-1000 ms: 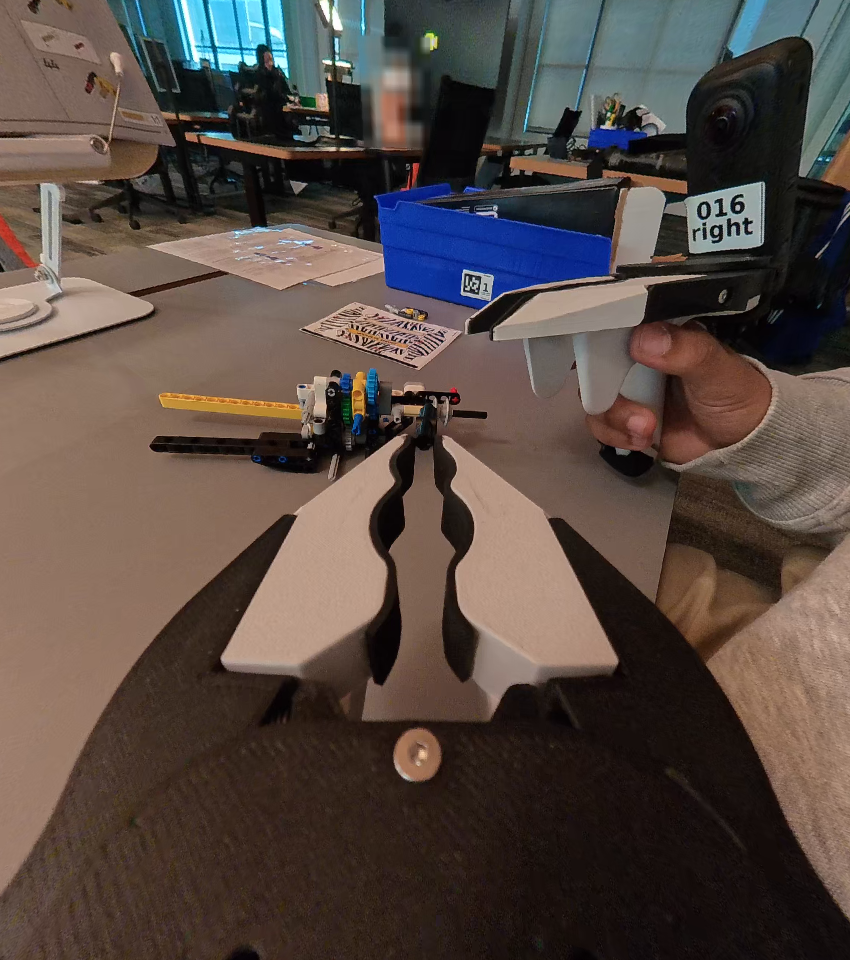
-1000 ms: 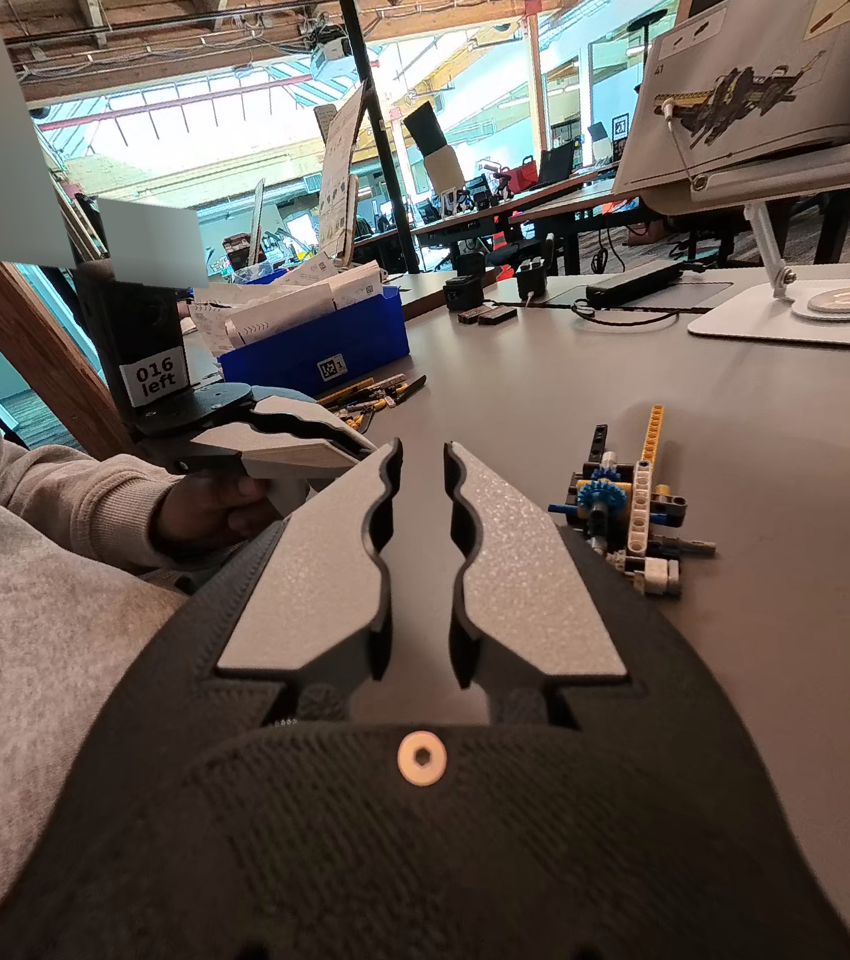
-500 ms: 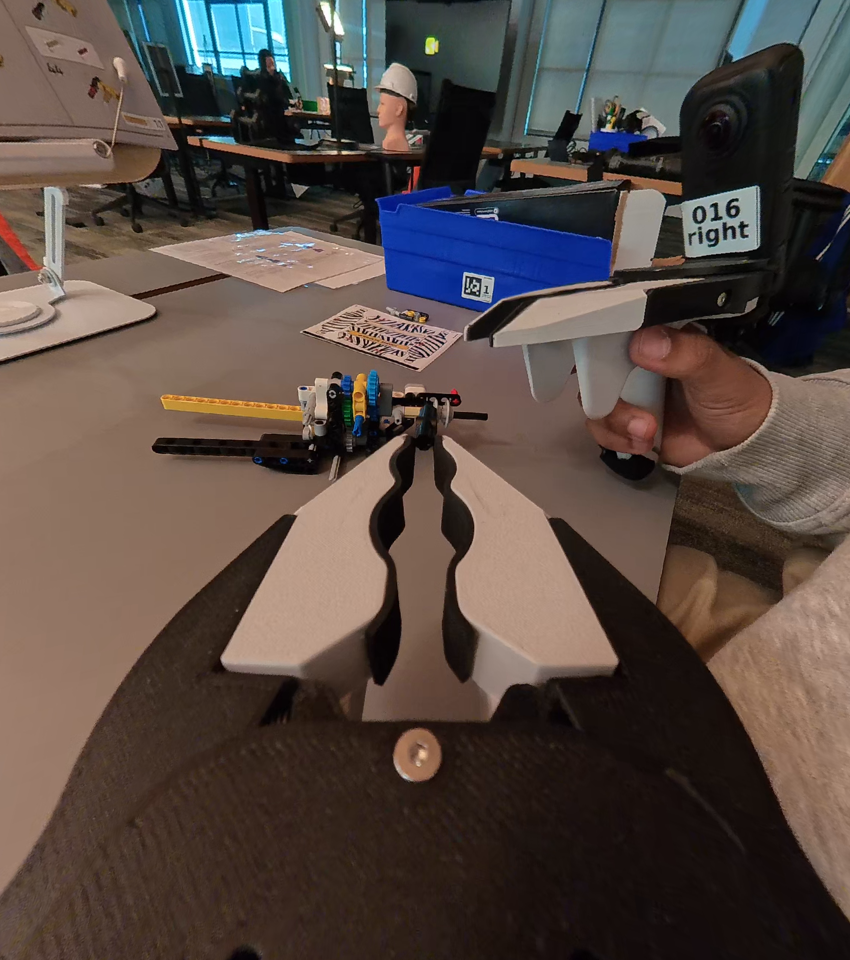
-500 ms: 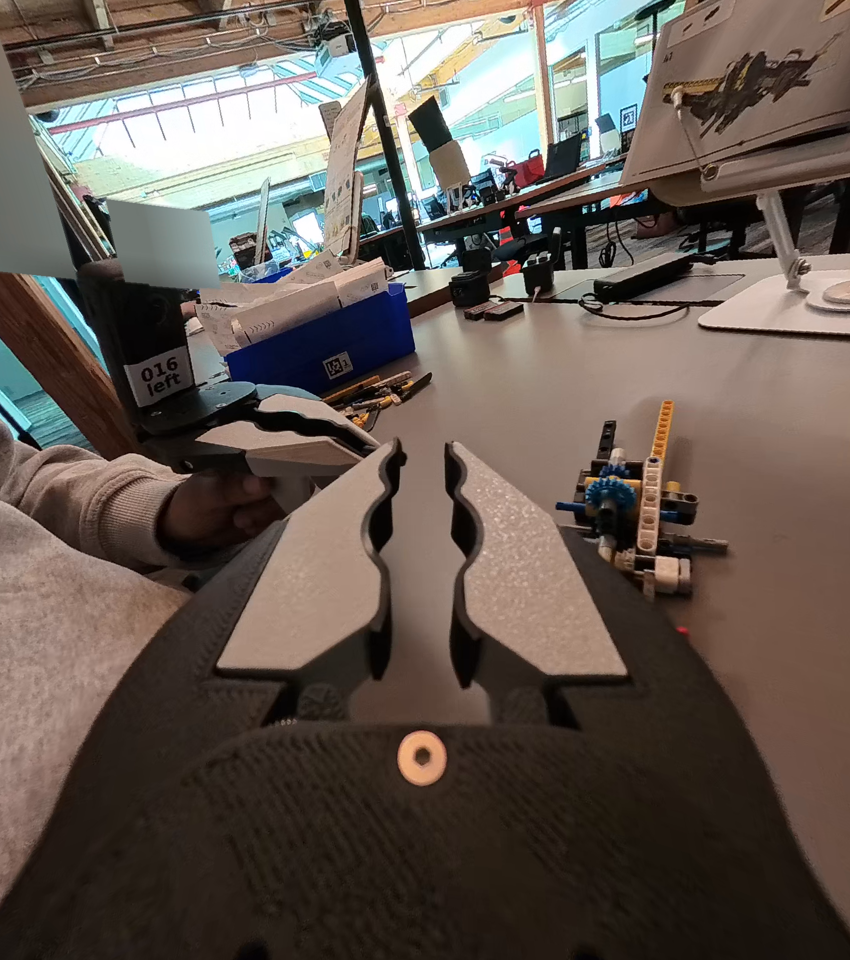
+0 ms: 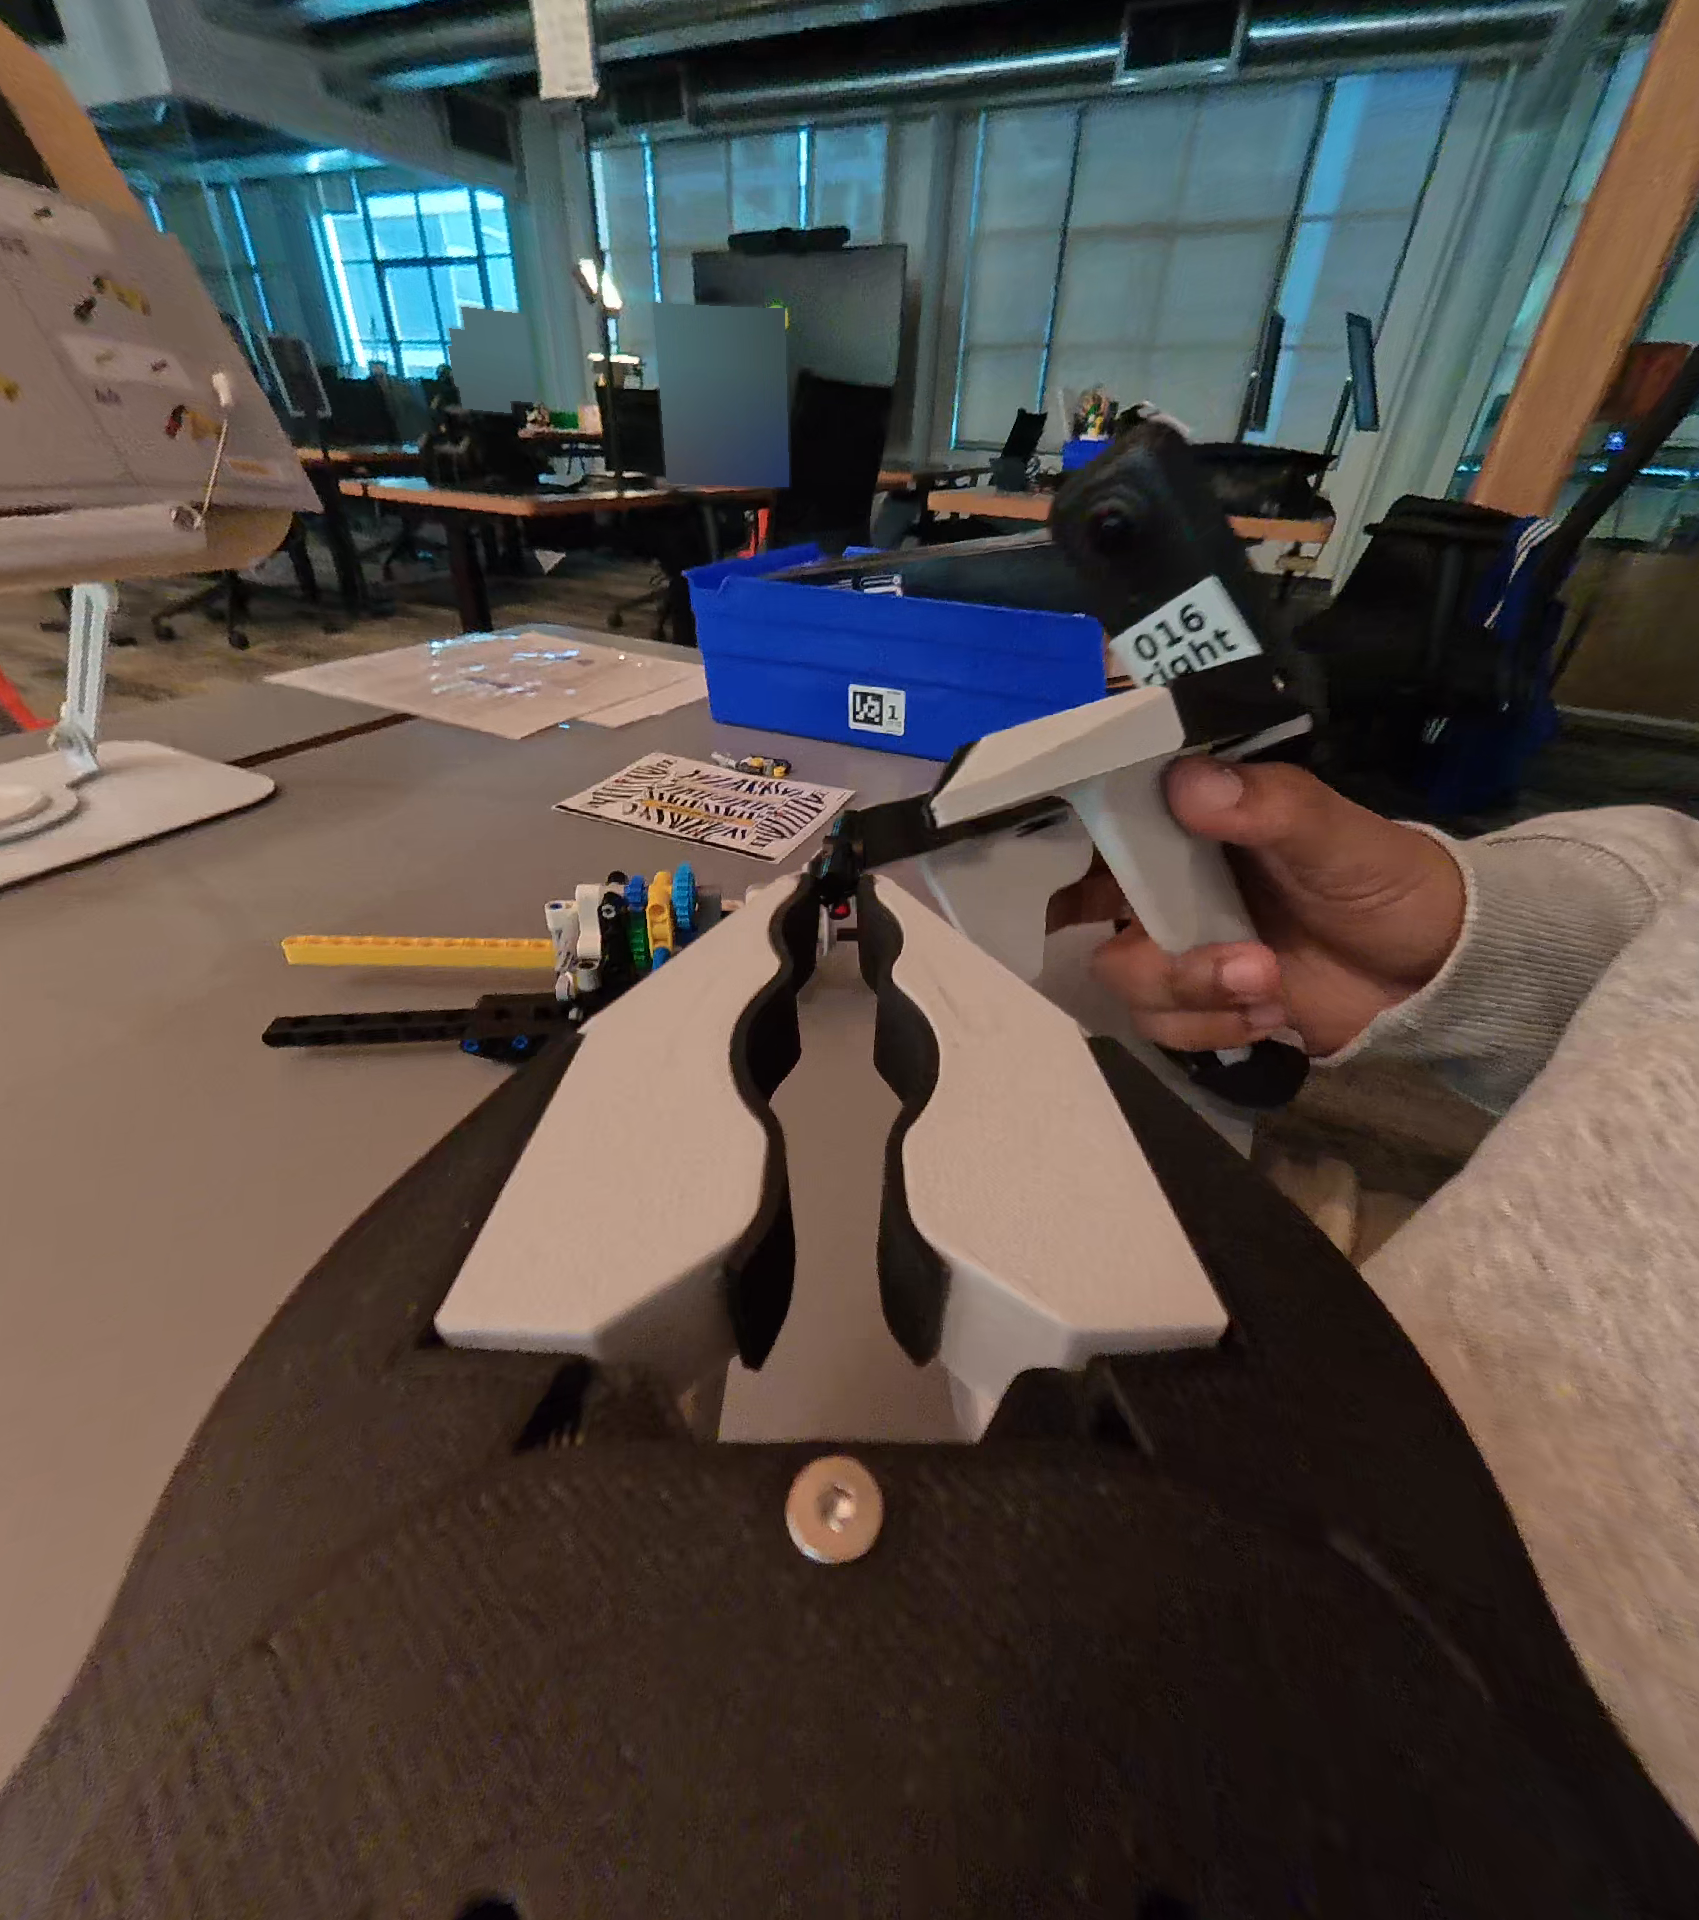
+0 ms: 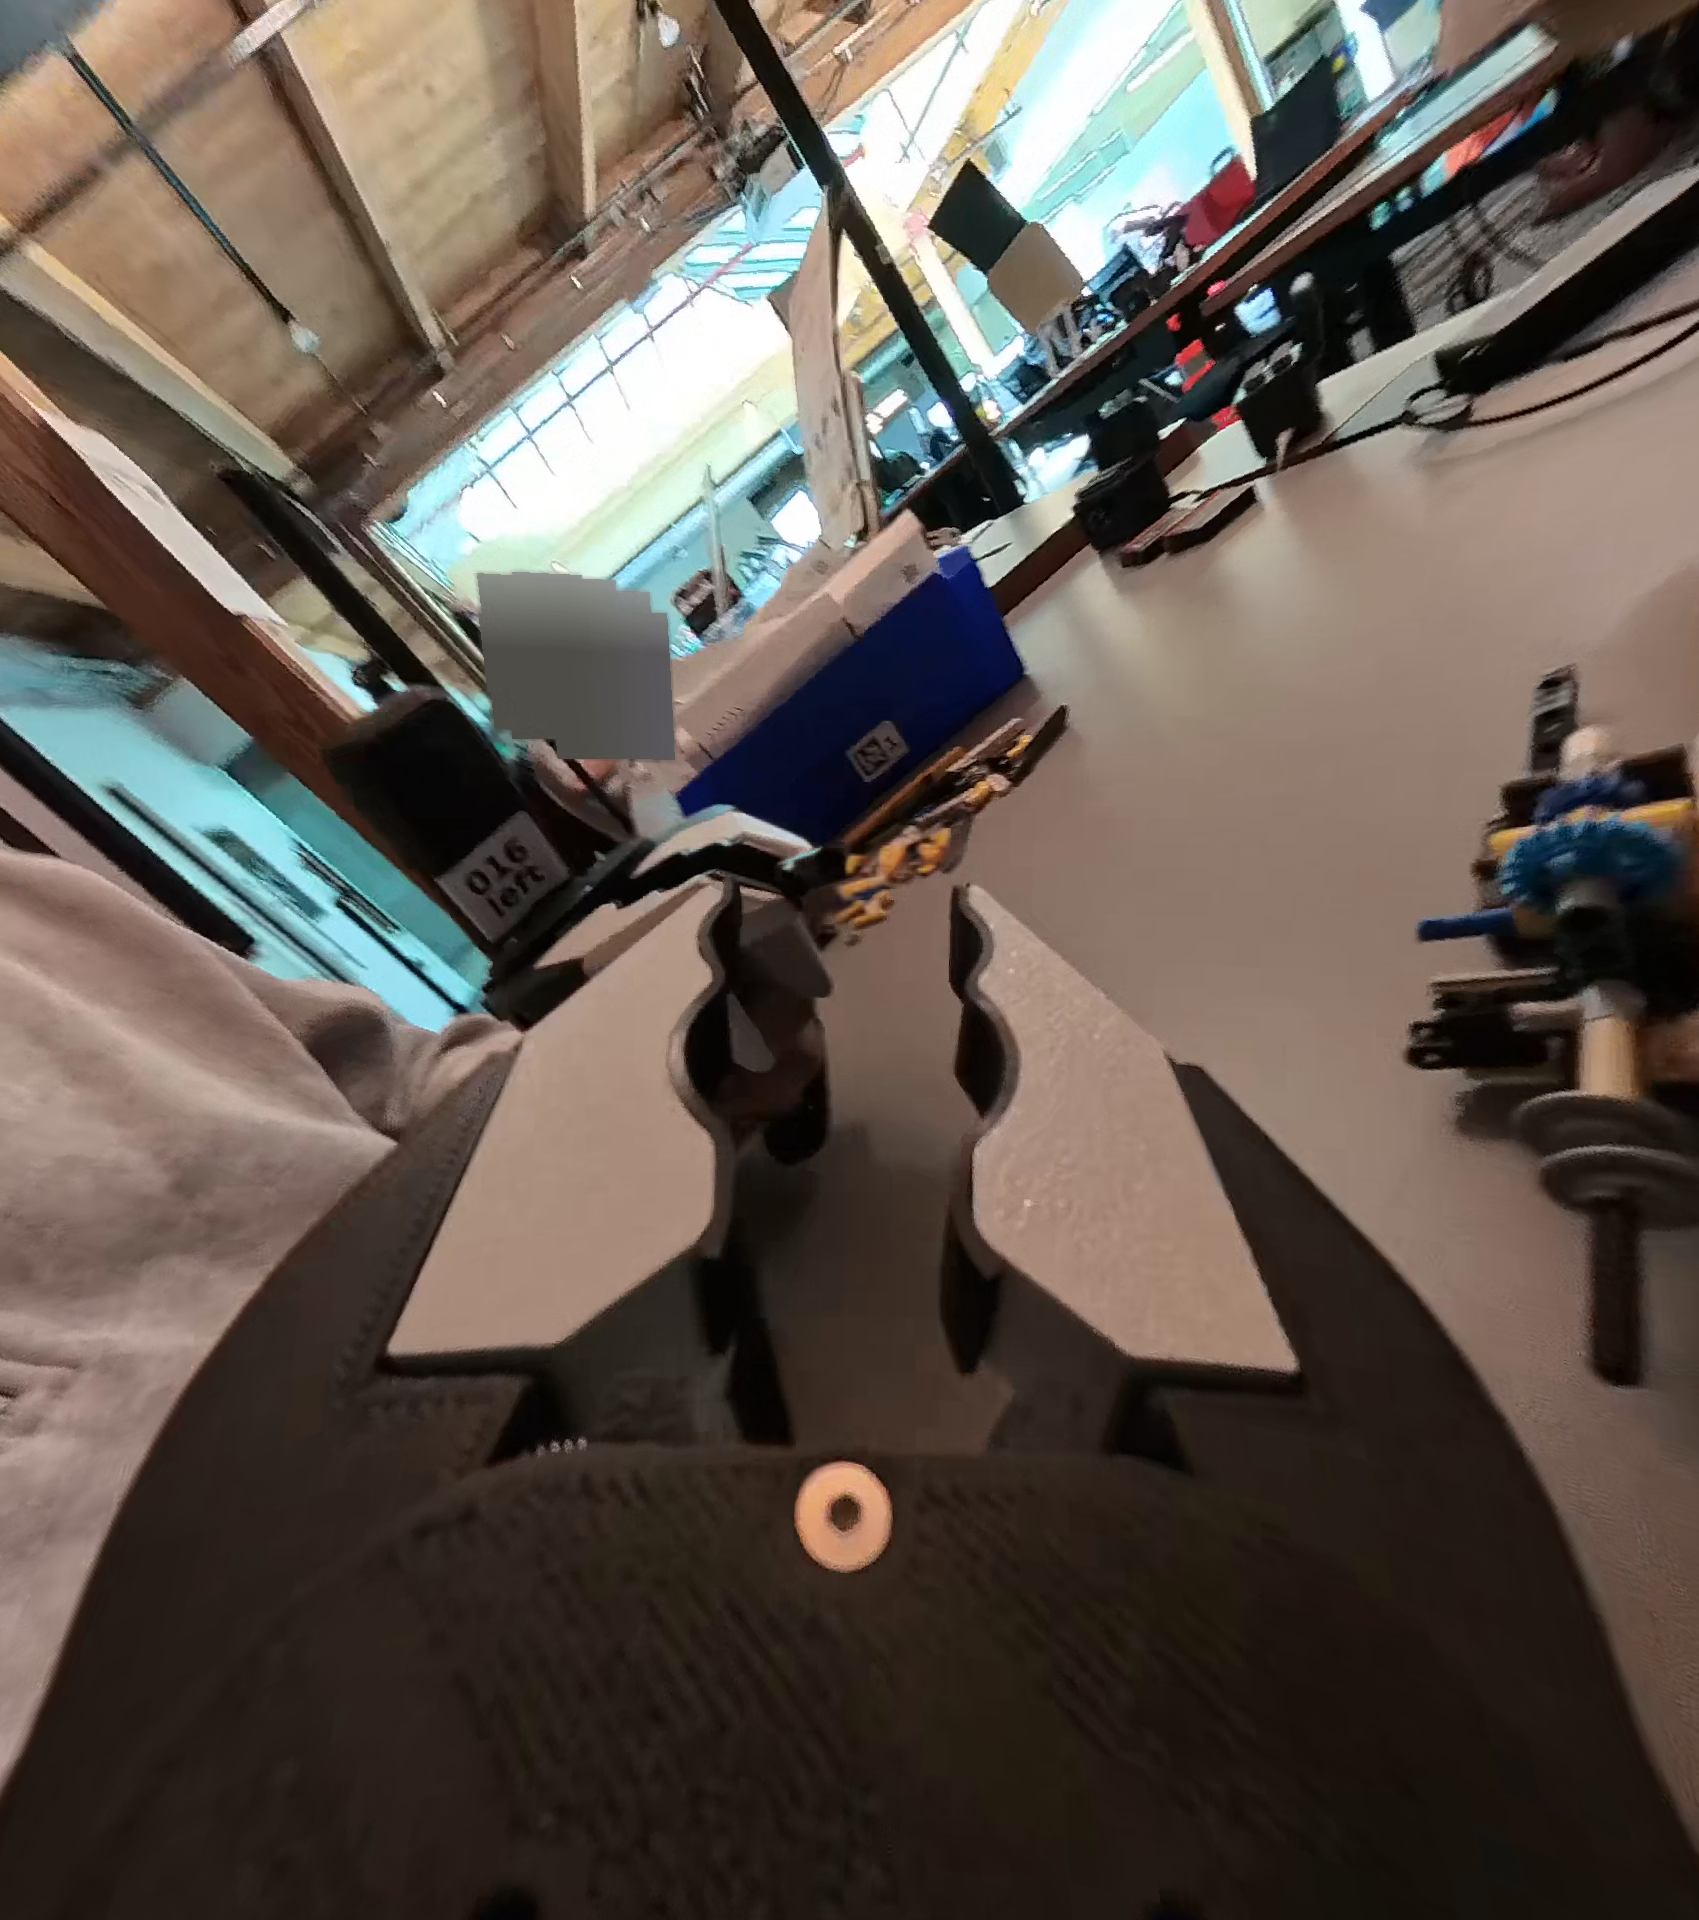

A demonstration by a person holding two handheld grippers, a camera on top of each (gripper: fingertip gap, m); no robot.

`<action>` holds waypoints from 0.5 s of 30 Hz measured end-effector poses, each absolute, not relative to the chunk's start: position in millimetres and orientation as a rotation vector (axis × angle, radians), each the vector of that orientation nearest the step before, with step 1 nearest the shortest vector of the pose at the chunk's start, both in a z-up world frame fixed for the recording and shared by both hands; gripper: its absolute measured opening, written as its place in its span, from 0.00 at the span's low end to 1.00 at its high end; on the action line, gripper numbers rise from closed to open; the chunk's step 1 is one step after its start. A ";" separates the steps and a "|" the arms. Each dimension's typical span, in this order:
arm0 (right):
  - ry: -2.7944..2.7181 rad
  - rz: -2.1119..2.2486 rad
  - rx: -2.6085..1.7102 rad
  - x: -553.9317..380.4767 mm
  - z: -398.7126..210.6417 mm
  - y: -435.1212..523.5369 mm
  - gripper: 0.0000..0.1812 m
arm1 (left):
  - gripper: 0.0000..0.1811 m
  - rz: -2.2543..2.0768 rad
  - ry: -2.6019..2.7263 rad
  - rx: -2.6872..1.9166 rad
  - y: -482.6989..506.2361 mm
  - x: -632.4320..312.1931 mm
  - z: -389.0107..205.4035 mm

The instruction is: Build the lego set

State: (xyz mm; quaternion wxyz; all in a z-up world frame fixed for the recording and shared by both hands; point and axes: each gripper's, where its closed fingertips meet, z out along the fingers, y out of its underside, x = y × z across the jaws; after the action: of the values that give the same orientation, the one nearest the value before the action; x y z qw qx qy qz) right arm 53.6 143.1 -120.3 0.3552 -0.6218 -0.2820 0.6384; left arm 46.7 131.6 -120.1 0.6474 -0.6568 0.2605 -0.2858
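Note:
A partly built lego assembly [image 5: 616, 930] with blue, yellow and green gears lies on the grey table [image 5: 149, 1091]. A long yellow beam [image 5: 419, 951] and a black beam [image 5: 409, 1031] stick out to its left. My left gripper [image 5: 837, 888] is shut on a small black lego piece [image 5: 837, 878], held just above the table beside the assembly. My right gripper [image 6: 845, 920] is open and empty, tilted, with its tips close to the left gripper's tips [image 6: 803, 868]. In the right wrist view the assembly [image 6: 1603, 935] sits to the right, with a grey disc [image 6: 1614, 1148] on an axle.
A blue bin [image 5: 886, 655] stands at the back of the table, with a striped sticker sheet [image 5: 710, 821] and small loose parts [image 5: 751, 766] in front of it. An instruction book on a white stand [image 5: 66, 416] is at the far left. The table edge [image 5: 1240, 1122] runs close on the right. Both grippers' tips are close together, under 4 cm apart. My right tips are roughly 10 centimetres from the grey disc [image 6: 1614, 1148]. The black beam [image 5: 409, 1031] lies around 15 centimetres away from my right fingertips.
My right gripper has swung down and left to the left gripper's tips, tilted, and opened wider. My left gripper still holds the small black piece, near the assembly's right end.

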 end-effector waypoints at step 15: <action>-0.575 2.024 -1.643 51.6 -122.1 134.3 0.11 | 0.03 -0.692 0.694 -1.480 125.5 55.3 -126.4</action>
State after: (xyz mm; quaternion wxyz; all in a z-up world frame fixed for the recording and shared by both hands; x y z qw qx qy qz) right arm 51.6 134.3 -122.1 0.2337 -0.5985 -0.2095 0.7371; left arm 55.3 125.5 -126.4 0.6313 -0.6468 0.3030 -0.3022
